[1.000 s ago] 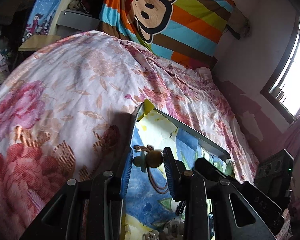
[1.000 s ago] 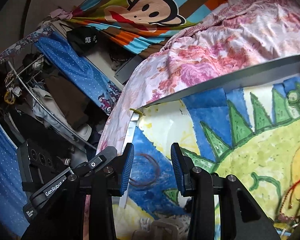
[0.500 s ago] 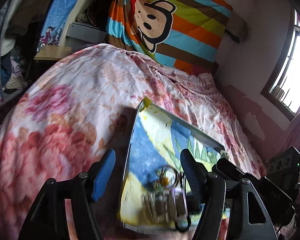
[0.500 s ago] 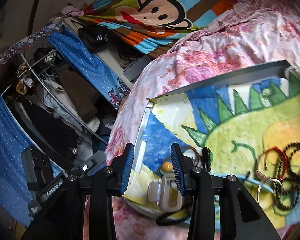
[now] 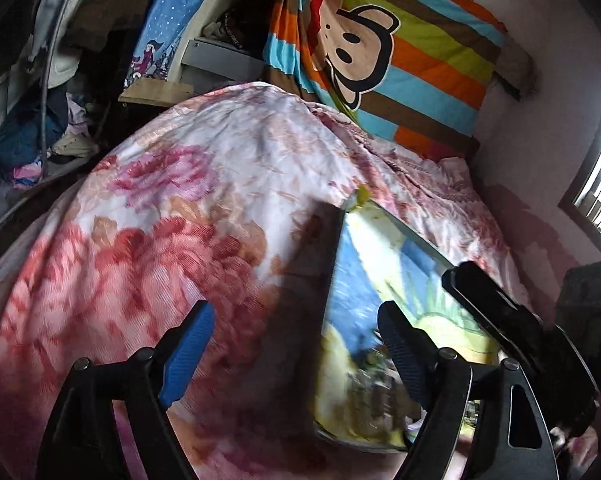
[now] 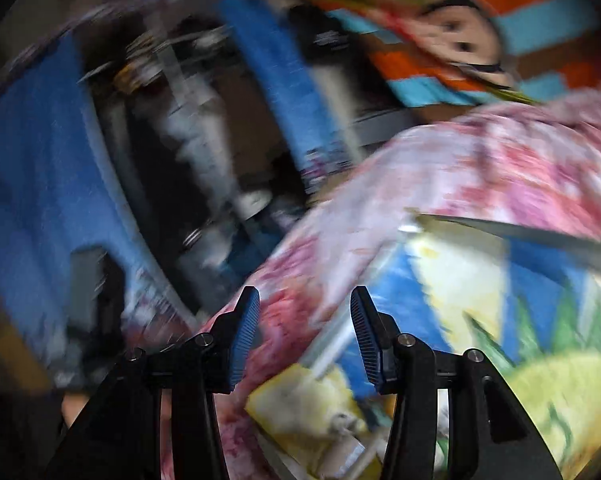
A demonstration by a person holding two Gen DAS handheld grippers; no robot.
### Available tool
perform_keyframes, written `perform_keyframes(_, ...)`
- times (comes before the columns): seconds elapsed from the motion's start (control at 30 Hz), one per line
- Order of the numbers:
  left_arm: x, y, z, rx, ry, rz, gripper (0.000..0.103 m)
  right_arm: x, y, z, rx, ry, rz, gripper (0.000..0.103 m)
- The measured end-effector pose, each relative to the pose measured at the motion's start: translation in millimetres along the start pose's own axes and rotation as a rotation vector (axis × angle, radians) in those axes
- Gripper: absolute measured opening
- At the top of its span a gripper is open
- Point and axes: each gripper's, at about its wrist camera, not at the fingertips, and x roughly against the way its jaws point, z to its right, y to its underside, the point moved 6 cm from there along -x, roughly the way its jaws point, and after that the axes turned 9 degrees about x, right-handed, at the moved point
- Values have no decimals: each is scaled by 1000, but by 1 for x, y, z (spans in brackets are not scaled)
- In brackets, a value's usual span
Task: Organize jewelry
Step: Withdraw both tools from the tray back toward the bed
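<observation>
Blue-padded fingers both empty: left gripper [image 5: 290, 356] wide, right gripper [image 6: 305, 336] narrower. Views blurry; I could clip the painted board [image 5: 364, 276] w/ jewelry.

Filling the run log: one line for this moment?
left hand-held gripper: open, empty | right hand-held gripper: open, empty | painted tray: on floral bedspread | views blurred

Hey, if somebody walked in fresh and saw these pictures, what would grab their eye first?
Probably the striped monkey blanket hanging at the head of the bed, above the pink floral bedspread. Next, the brightly painted board lying on the bedspread, with the left gripper wide open and empty near its edge.
</observation>
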Motion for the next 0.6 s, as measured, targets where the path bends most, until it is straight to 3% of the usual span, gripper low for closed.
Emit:
perform_keyframes(0.07, -6, -7, -9, 3, -12, 14, 84, -4, -3, -12, 51, -84, -23, 43)
perform_keyframes(0.17, -11, -15, -24, 41, -15, 33, 84, -1, -7, -22, 110, -99, -34, 42)
perform_keyframes(0.27, -10, -20, -34, 71, 3, 70, 90, 6, -6, -19, 61, -160, -13, 43)
perform_keyframes(0.47, -9, -28, -45, 149, 10, 89, 90, 12, 0, -11, -3, -174, 33, 43)
perform_keyframes(0.6, -8, -28, -49, 155, -11, 96, 90, 2, 1, -13, 7, -251, 27, 49)
